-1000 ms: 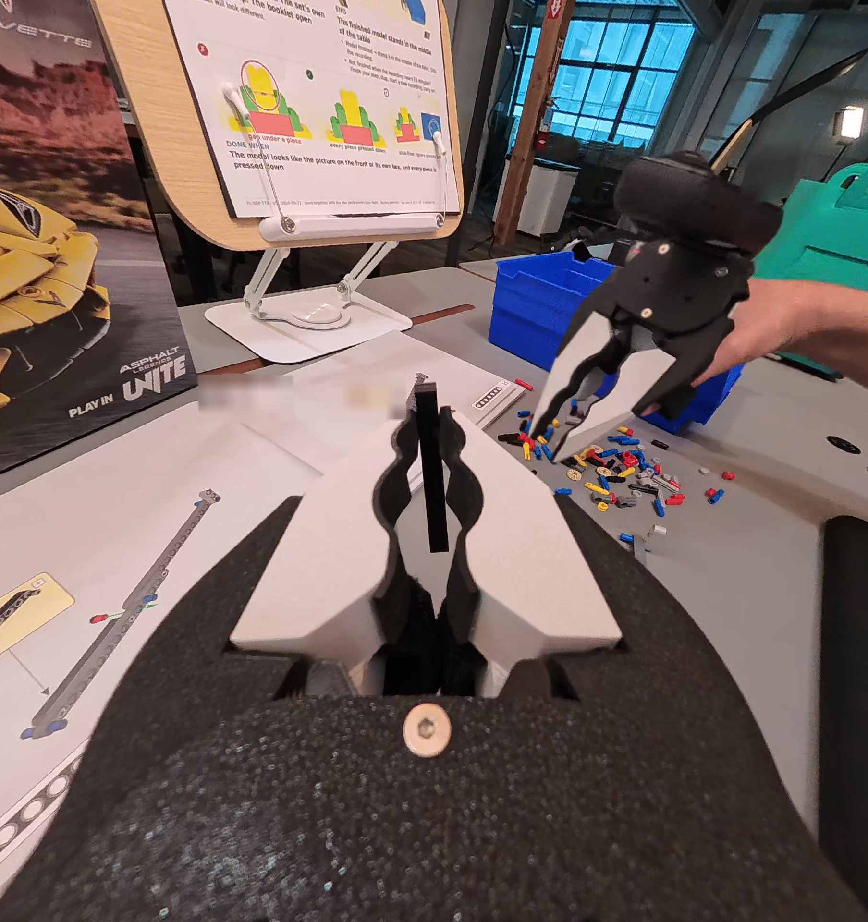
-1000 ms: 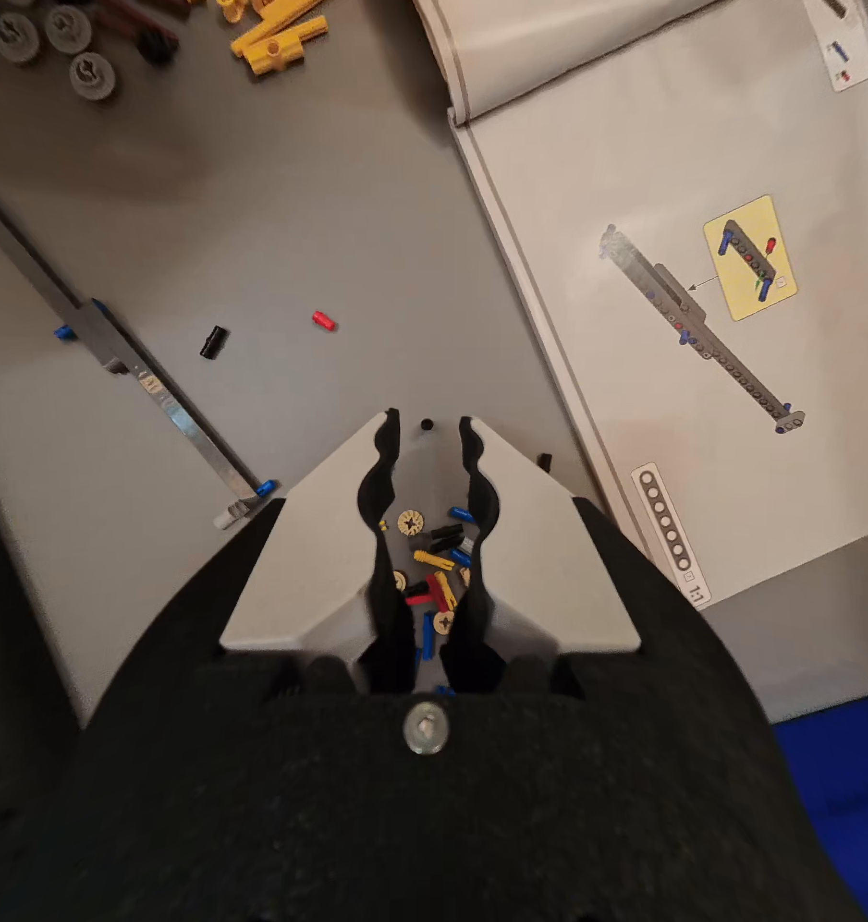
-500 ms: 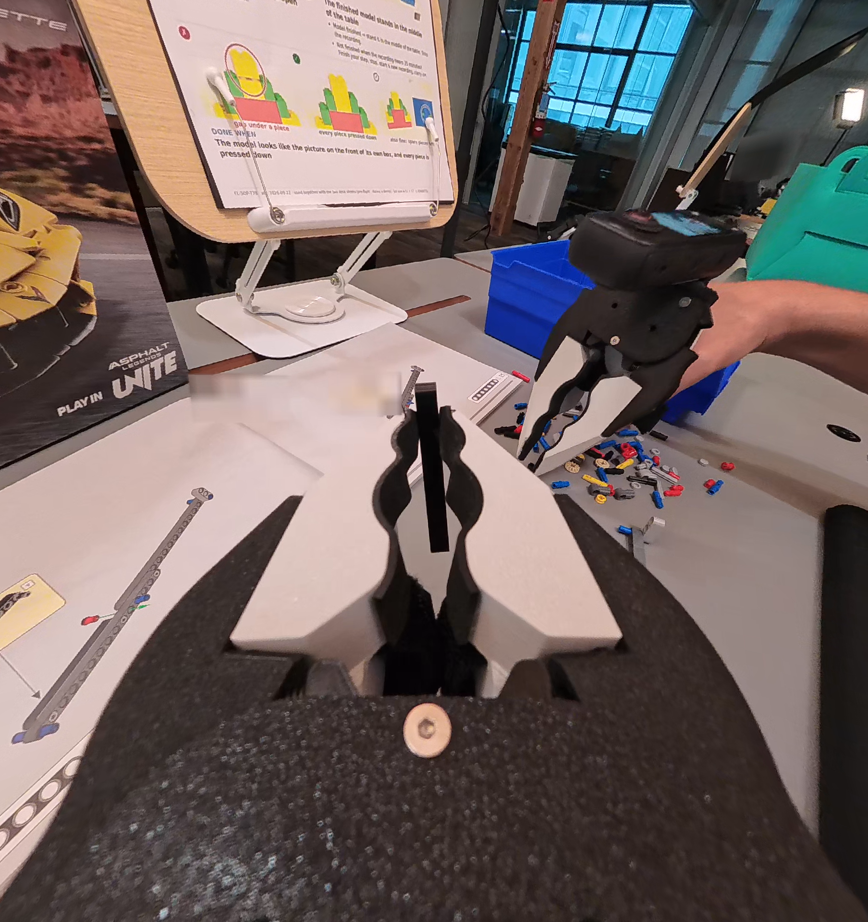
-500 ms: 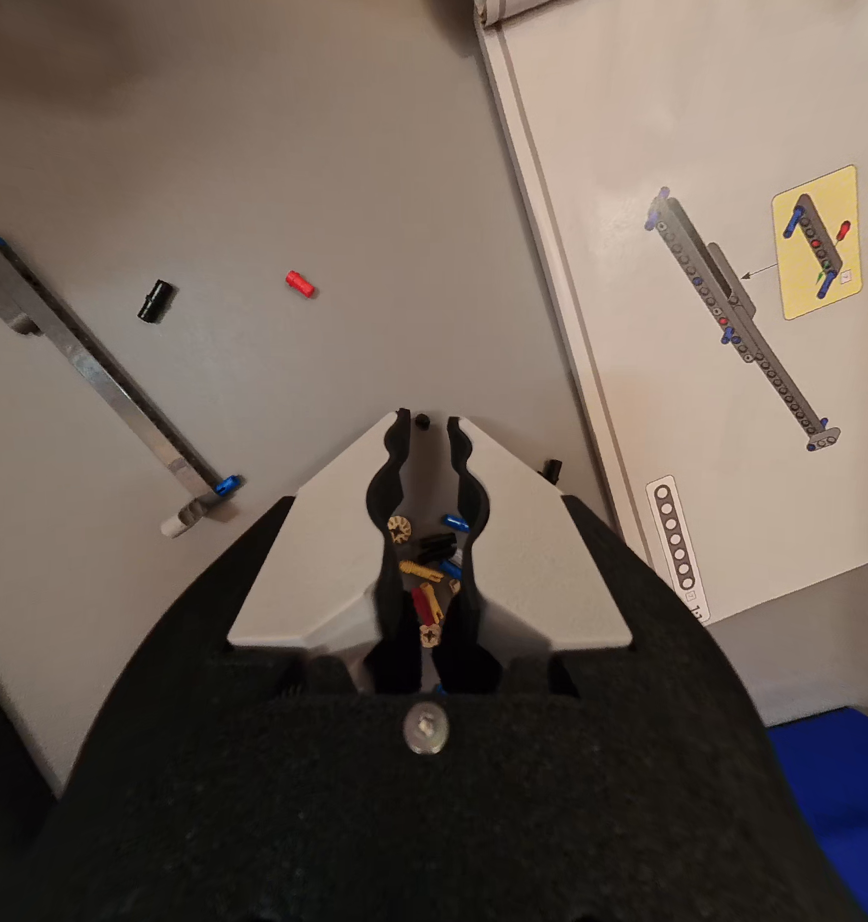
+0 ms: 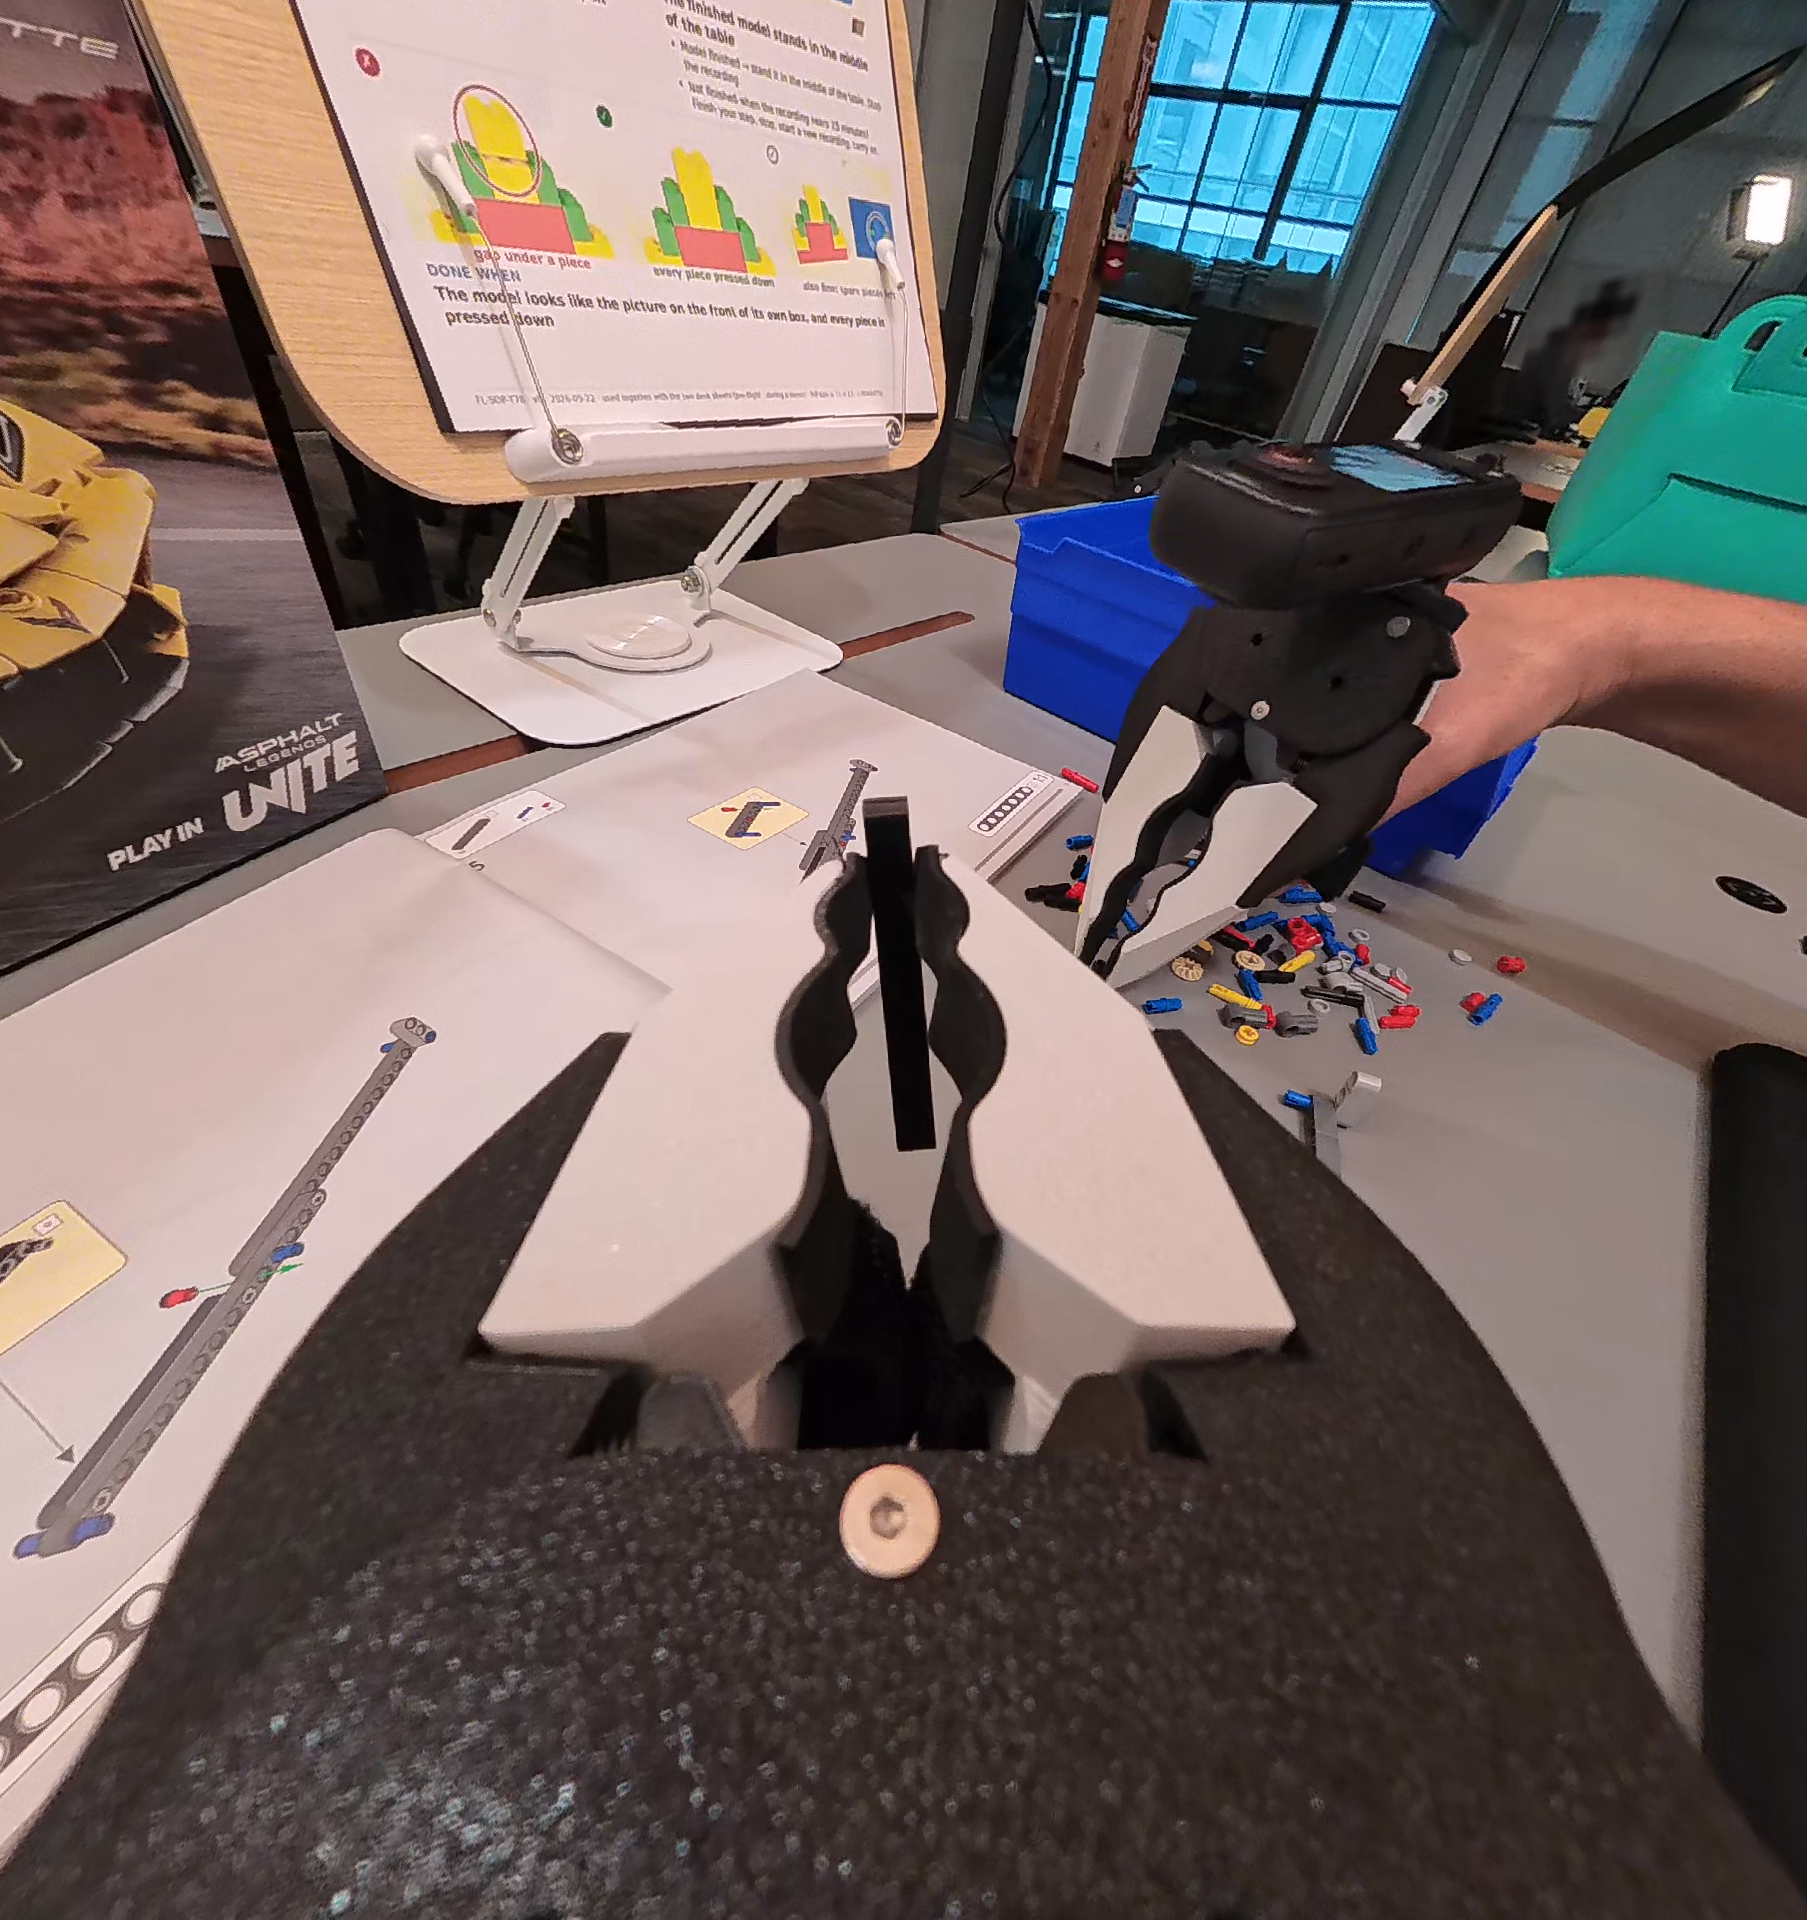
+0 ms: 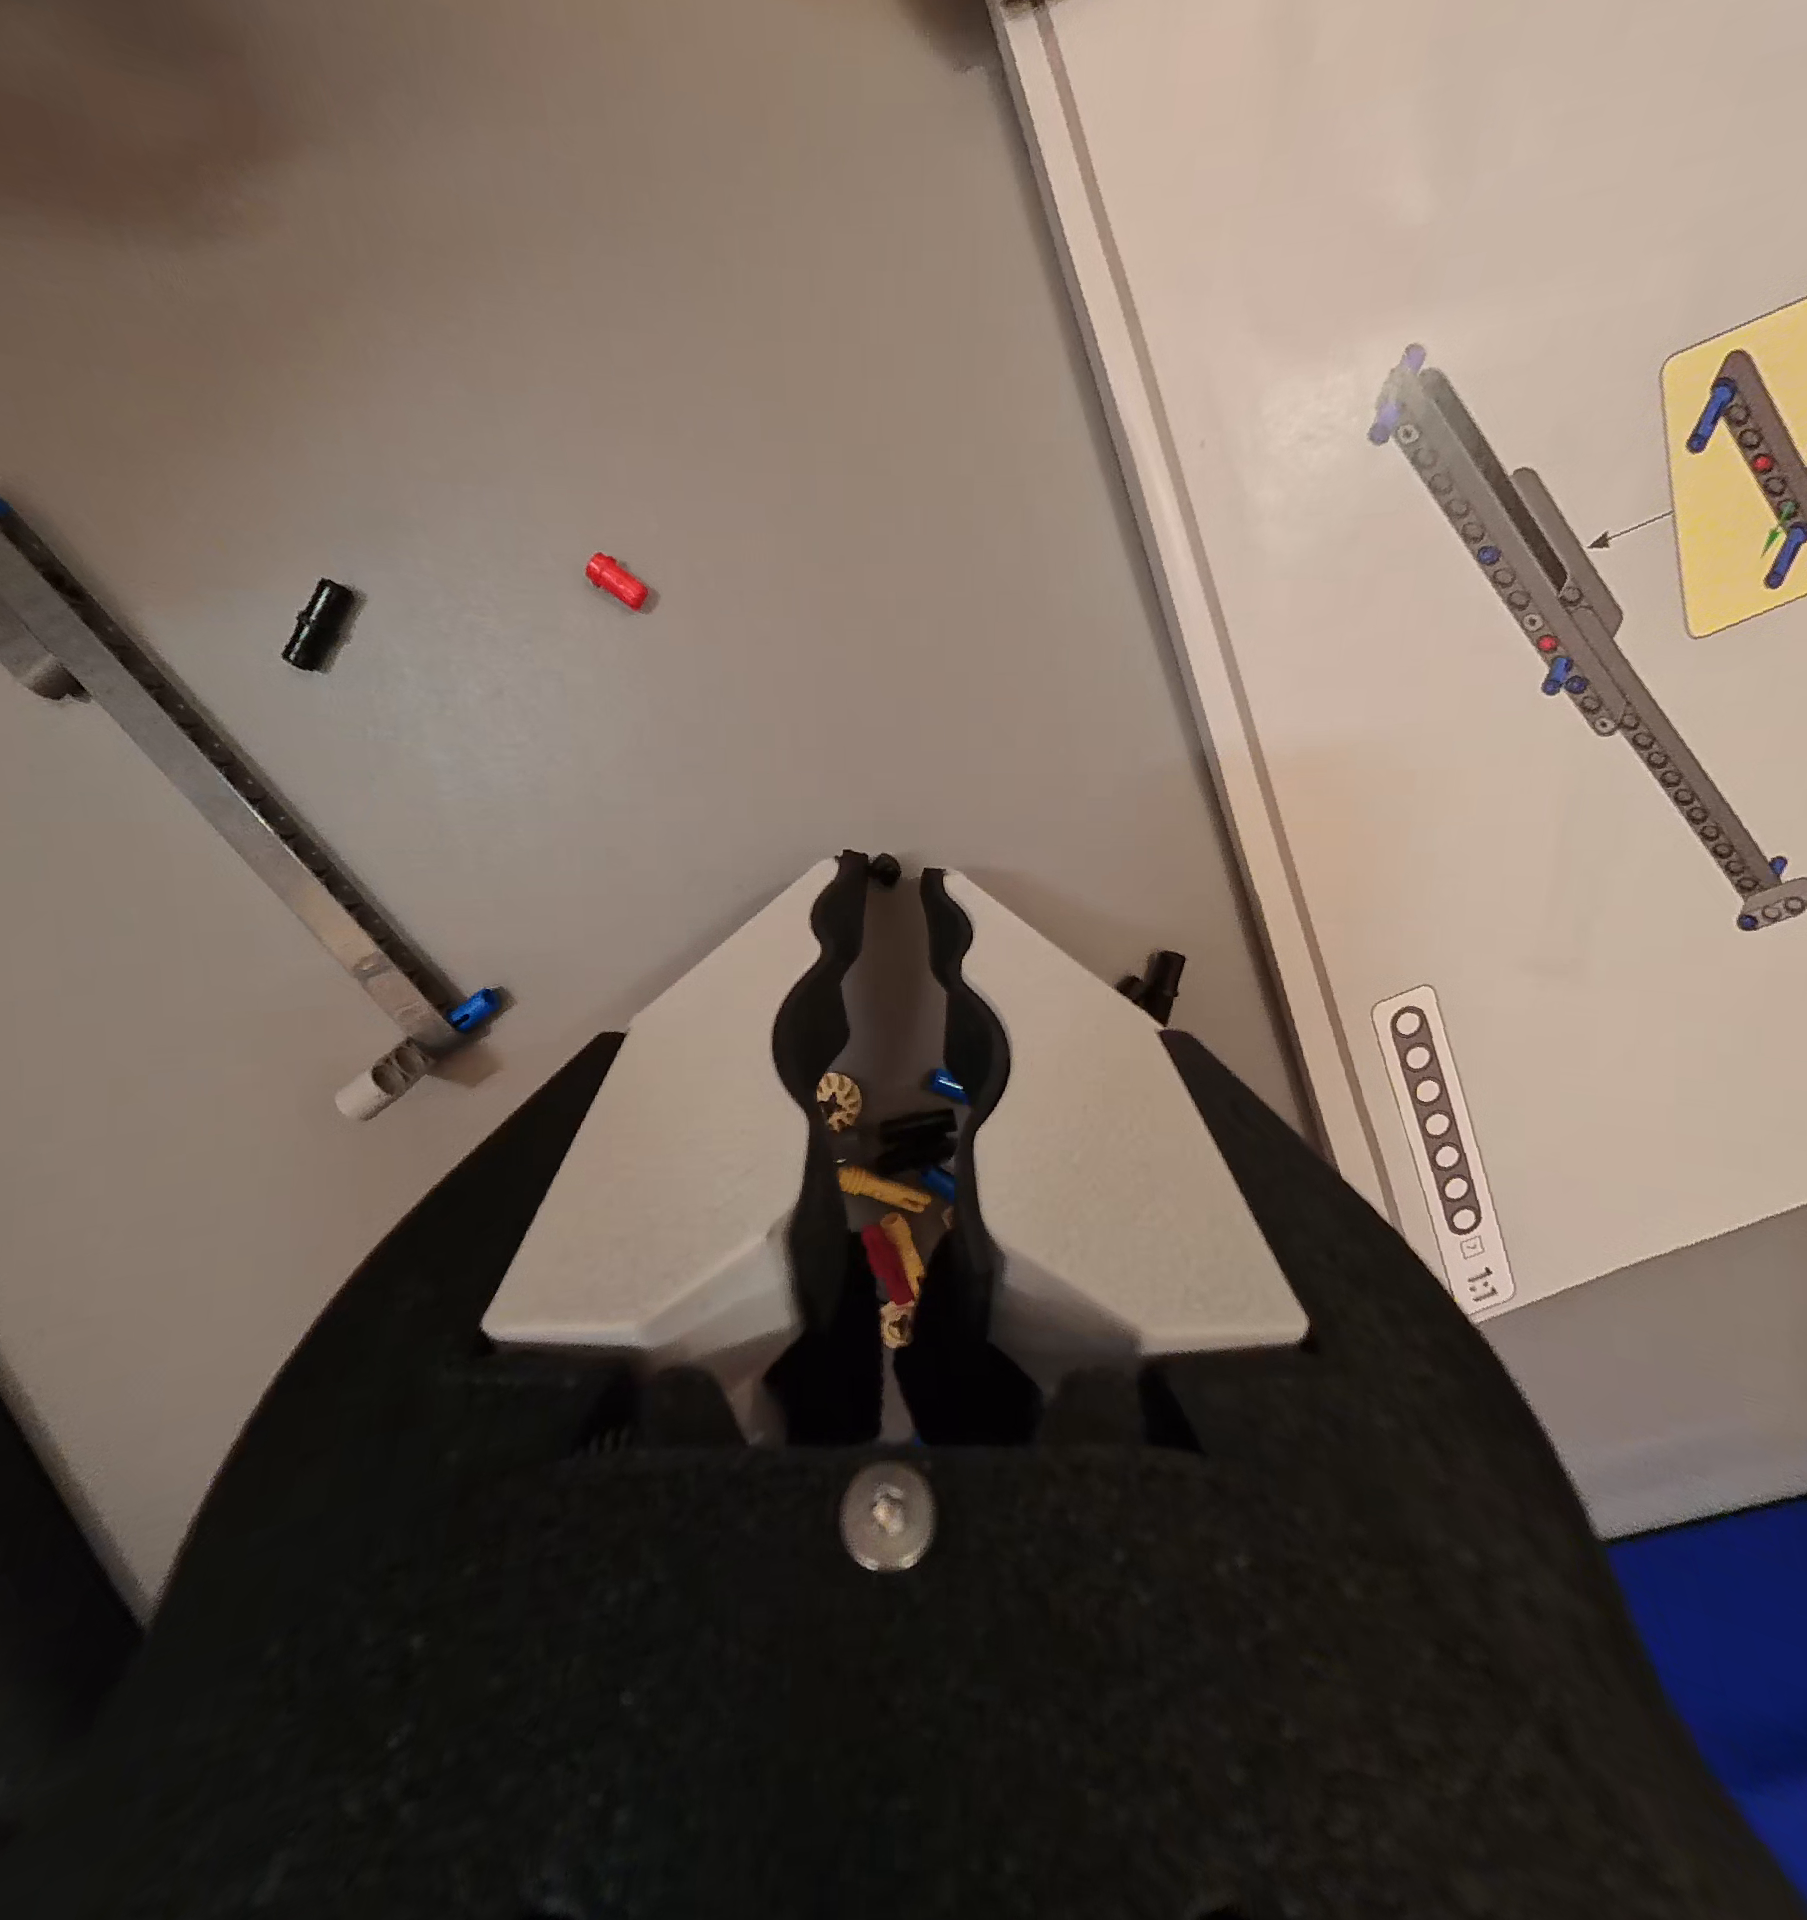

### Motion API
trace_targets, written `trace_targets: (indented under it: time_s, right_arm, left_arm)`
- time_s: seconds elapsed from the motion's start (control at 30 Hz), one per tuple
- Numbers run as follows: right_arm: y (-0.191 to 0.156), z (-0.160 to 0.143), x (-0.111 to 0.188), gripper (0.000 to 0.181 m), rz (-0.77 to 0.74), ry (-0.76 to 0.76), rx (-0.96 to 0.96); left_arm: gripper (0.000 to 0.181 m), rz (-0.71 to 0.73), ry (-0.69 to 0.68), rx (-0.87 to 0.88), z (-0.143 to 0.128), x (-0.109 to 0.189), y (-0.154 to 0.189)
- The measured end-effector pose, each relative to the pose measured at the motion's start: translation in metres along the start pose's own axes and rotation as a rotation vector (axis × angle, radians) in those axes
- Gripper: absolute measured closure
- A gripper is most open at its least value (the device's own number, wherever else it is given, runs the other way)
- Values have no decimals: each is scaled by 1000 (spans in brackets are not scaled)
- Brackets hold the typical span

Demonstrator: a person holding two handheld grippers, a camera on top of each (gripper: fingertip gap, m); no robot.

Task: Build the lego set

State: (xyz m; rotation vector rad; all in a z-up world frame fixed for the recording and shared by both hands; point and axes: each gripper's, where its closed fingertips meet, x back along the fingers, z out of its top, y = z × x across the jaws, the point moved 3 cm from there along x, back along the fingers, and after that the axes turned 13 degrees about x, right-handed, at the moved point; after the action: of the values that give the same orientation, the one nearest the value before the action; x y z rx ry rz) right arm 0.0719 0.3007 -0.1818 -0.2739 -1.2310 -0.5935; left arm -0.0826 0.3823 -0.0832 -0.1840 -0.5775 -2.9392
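Black beam: a thin black lego beam (image 5: 899,997) stands upright, pinched between the pads of the left hand-held gripper (image 5: 894,883), above the open instruction booklet (image 5: 255,1039).
Right hand-held gripper: the right hand-held gripper (image 6: 883,868) has its tips down at the grey desk (image 6: 670,364), jaws nearly together around a small black pin (image 6: 884,864); whether it is gripped I cannot tell.
Loose parts: a pile of small pins (image 5: 1304,966) lies beside the blue bin (image 5: 1075,613).
Grey beam: a long grey beam (image 6: 203,769) with blue pins lies left of the right gripper, with a black connector (image 6: 317,621) and a red pin (image 6: 615,579) near it.
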Motion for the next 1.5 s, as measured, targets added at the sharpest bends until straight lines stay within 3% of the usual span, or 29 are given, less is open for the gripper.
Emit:
trace_targets:
  time_s: [1.2,1.33,1.5]
  right_arm:
    - [0,4,-1,176,-12,-6,38]
    - [3,42,26,176,-166,154,68]
    - [-11,136,94,176,-552,631,-24]
  left_arm:
    - [175,0,-7,-6,-2,-1,0]
    - [175,4,-3,-10,-1,-1,0]
    - [175,-53,38,41,4,2,5]
